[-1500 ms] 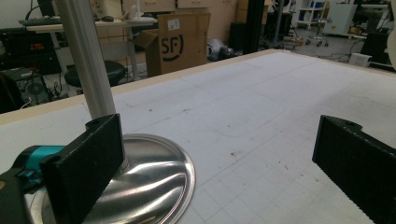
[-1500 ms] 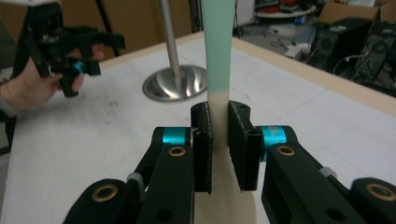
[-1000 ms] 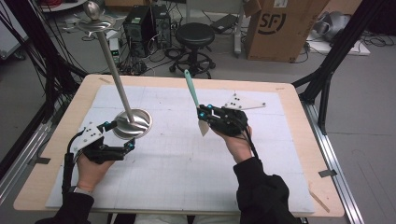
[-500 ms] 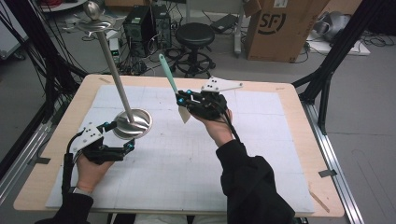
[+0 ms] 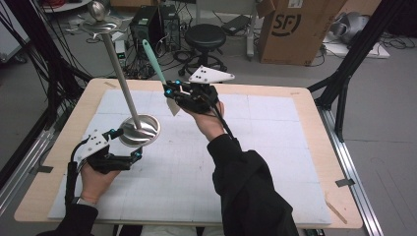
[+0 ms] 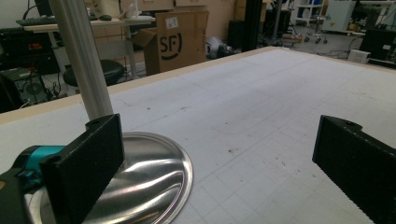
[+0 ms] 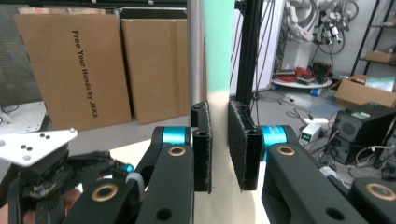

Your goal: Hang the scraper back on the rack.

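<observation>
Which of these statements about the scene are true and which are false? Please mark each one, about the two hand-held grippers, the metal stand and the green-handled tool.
1. The right hand-held gripper is shut on the green-handled tool. True.
2. The green-handled tool lies flat on the table. False: it is held in the air above the table, with its handle pointing up.
3. The left hand-held gripper has its jaws open beside the round base of the metal stand. True.
4. The metal stand has fallen over. False: its base sits on the table and its pole rises from it.
5. A cardboard box stands on the table. False: it stands on the floor beyond the table.
</observation>
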`<action>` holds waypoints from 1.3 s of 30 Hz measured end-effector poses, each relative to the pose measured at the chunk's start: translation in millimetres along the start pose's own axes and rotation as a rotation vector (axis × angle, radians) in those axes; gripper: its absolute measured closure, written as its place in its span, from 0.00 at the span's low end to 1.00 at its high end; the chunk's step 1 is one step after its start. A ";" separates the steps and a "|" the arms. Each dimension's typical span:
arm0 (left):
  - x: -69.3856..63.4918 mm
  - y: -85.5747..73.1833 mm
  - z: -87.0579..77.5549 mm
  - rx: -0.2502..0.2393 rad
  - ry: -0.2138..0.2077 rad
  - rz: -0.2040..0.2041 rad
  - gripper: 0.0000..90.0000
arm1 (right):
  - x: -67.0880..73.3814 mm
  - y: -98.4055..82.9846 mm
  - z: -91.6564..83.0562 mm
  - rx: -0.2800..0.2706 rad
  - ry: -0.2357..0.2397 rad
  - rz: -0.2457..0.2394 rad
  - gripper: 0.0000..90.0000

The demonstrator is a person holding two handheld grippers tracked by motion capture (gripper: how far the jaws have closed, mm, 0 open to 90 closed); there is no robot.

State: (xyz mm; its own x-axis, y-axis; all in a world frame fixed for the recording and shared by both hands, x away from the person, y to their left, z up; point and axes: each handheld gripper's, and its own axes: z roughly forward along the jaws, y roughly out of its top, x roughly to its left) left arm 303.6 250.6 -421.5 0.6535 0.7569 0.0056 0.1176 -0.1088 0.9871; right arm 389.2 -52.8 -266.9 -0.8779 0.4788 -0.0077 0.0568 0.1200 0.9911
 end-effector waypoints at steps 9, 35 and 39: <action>0.7 -0.2 -1.7 0.006 0.001 0.001 0.03 | 0.4 12.4 15.7 -0.002 0.009 0.000 0.89; 1.4 -1.0 -2.1 0.005 0.000 -0.008 0.03 | 5.5 22.0 31.6 -0.032 0.014 -0.006 0.89; 1.4 -0.9 -2.1 0.003 -0.001 -0.003 0.03 | 5.1 21.0 33.1 -0.033 0.022 -0.002 0.89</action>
State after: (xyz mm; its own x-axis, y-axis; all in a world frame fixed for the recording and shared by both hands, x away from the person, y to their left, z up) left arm 302.8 253.1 -422.0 0.6535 0.7569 0.0021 0.1222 -0.1083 0.9866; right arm 401.6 -19.1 -250.5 -0.8881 0.4596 -0.0069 0.0399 0.0920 0.9950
